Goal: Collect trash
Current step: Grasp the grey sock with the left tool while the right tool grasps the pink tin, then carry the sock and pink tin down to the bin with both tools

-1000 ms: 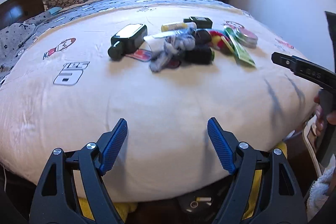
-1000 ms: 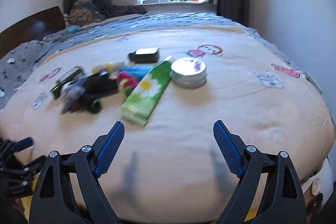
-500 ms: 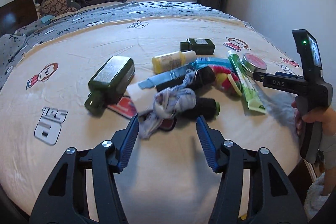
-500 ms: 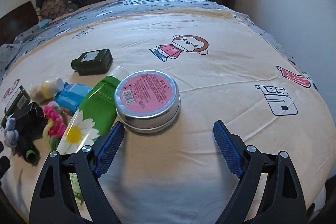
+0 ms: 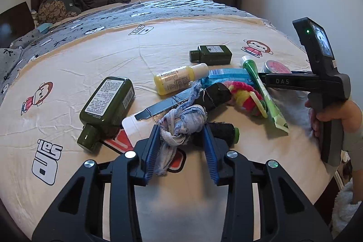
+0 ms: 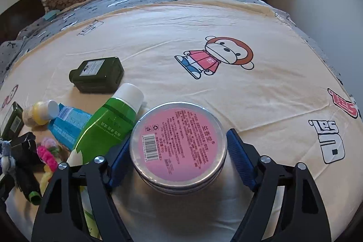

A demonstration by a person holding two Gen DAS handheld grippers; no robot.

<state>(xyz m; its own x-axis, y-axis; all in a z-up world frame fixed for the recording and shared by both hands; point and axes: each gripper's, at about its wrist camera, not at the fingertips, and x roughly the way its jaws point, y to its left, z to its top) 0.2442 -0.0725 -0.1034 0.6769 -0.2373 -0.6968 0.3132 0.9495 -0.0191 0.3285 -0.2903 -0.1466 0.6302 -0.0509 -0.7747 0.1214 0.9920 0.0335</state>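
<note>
On cream cartoon-print bedsheet (image 5: 95, 56), far left: large dark green plastic bottle (image 5: 106, 103) lying flat. Left gripper (image 5: 181, 142) spread, blue pads flanking knotted blue-white rag (image 5: 183, 121), not clamped. Right gripper (image 6: 179, 151) spread, straddling round silver tin with pink label (image 6: 179, 140); green tube (image 6: 109, 124) just beside tin.

Bare sheet (image 6: 204, 24) beyond clutter (image 5: 204, 92)

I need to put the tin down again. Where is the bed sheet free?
Free: the sheet right of the round tin, around the monkey print. Crowded: left of the tin, where the green tube, blue packet and dark green bottle lie.
</note>
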